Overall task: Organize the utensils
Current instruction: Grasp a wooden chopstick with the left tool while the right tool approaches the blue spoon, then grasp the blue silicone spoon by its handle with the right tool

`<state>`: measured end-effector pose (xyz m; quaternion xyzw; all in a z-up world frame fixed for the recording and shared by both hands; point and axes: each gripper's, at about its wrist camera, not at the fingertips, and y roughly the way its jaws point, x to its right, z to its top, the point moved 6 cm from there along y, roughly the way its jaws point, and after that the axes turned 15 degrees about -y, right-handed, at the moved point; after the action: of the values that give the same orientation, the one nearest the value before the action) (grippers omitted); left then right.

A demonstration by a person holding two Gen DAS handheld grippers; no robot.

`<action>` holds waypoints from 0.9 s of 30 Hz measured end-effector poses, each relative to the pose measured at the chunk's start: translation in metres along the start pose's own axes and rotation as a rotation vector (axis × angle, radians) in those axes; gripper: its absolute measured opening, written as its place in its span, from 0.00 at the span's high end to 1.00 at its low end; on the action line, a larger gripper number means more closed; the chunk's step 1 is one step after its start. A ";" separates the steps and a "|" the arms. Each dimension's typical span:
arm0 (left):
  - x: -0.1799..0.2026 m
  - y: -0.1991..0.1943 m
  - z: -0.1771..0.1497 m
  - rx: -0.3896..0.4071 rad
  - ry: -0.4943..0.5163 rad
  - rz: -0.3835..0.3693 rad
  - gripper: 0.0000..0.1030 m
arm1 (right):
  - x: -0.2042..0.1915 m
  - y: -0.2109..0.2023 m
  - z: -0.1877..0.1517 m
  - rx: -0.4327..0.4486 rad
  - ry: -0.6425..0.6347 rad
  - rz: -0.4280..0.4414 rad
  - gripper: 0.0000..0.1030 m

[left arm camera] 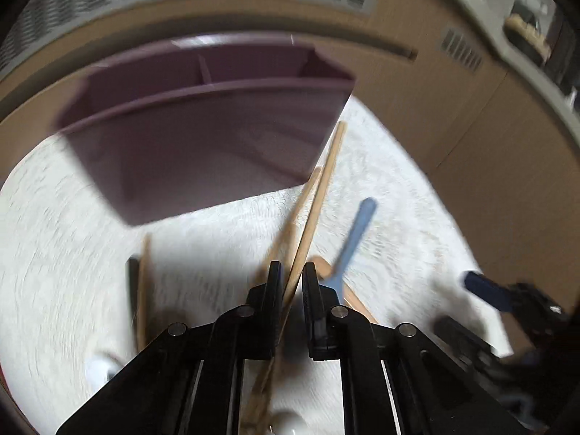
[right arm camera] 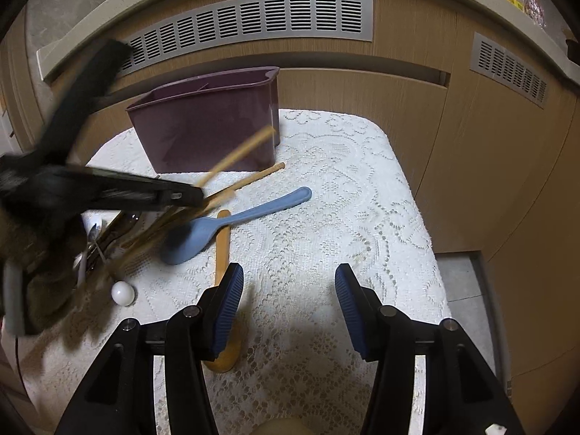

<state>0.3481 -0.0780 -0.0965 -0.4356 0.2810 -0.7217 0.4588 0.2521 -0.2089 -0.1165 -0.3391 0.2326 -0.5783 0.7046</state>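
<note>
My left gripper (left arm camera: 291,275) is shut on a wooden chopstick (left arm camera: 319,195) that slants up toward the right corner of the purple utensil holder (left arm camera: 203,137). A second chopstick (left arm camera: 308,188) lies close beside it. From the right wrist view the left gripper (right arm camera: 195,194) is blurred at the left, with the chopstick (right arm camera: 239,152) raised in front of the holder (right arm camera: 203,123). My right gripper (right arm camera: 288,279) stands open over the lace cloth with nothing between its fingers. Ahead of it lie a blue spoon (right arm camera: 224,221) and a wooden spoon (right arm camera: 223,239).
A white lace cloth (right arm camera: 344,199) covers the table. Several mixed utensils (right arm camera: 98,239) and a white ball-ended piece (right arm camera: 123,293) are piled at the left. Wooden cabinet fronts with grey vents (right arm camera: 253,21) stand close behind the holder. Floor (right arm camera: 460,275) shows past the right edge.
</note>
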 end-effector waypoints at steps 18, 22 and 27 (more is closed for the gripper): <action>-0.059 -0.114 -0.037 0.309 -0.252 -0.063 0.94 | -0.032 0.095 0.061 -0.179 0.291 0.019 0.50; -0.063 -0.117 -0.043 0.316 -0.261 -0.059 0.94 | -0.044 0.099 0.067 -0.172 0.169 0.009 0.70; -0.065 -0.123 -0.050 0.325 -0.270 -0.068 0.94 | -0.038 0.070 0.067 -0.127 0.138 0.085 0.95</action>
<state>0.2656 0.0336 -0.0445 -0.4578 0.0820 -0.7077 0.5318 0.3380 -0.1510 -0.1266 -0.3321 0.3309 -0.5540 0.6880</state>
